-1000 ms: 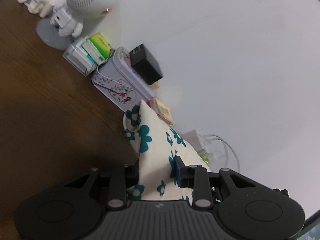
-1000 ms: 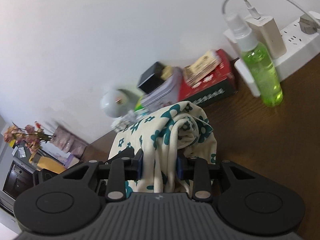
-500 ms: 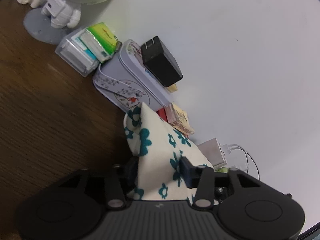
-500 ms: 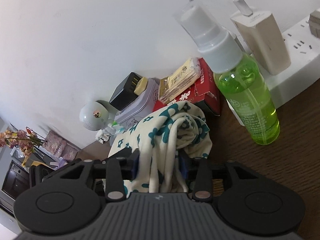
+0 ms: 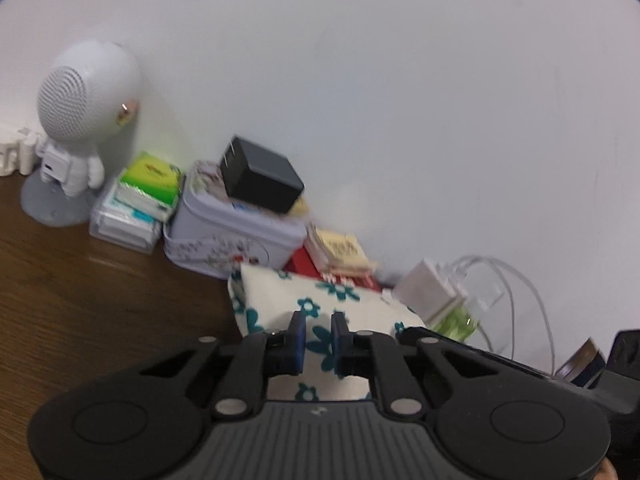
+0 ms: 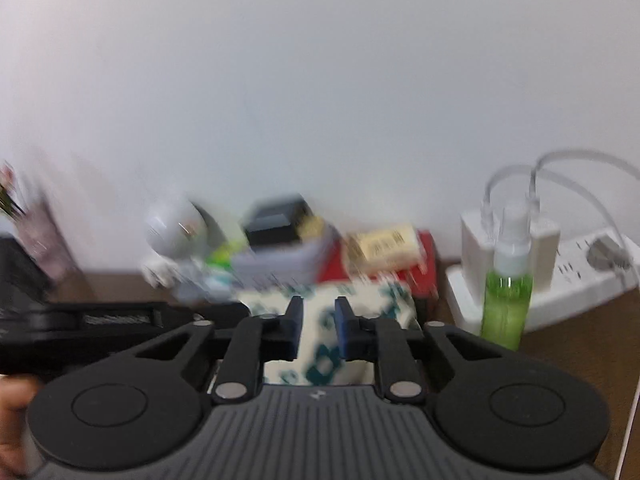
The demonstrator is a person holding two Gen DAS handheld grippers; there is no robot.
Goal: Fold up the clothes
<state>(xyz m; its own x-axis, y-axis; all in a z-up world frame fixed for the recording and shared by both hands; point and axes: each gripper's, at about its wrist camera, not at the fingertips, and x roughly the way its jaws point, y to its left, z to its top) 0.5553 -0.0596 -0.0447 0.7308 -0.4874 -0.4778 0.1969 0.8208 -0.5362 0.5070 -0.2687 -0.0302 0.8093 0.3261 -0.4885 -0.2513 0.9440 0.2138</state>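
**A:** What is each gripper doing?

**B:** The left gripper (image 5: pixel 319 338) has its jaws drawn narrow onto a cream cloth (image 5: pixel 320 300) printed with teal flowers. The cloth fills the gap and spreads out ahead of the tips. The right gripper (image 6: pixel 318 330) pinches the same cloth (image 6: pixel 320 344), though its view is blurred.

**A:** Which step does that suggest?

**B:** Probably carrying a held edge across for a fold, or lifting the piece to shake it flat; I cannot tell which. Either way, both grips need to stay level so the cloth does not twist.

**A:** What else can be counted?

**B:** One cloth and two grippers. Beyond the jaws by the wall sit one tin (image 5: pixel 236 240) with one black plug (image 5: pixel 260 180) on top, one green spray bottle (image 6: pixel 507 296) right of the right jaws, and one white power strip (image 6: pixel 560 276).
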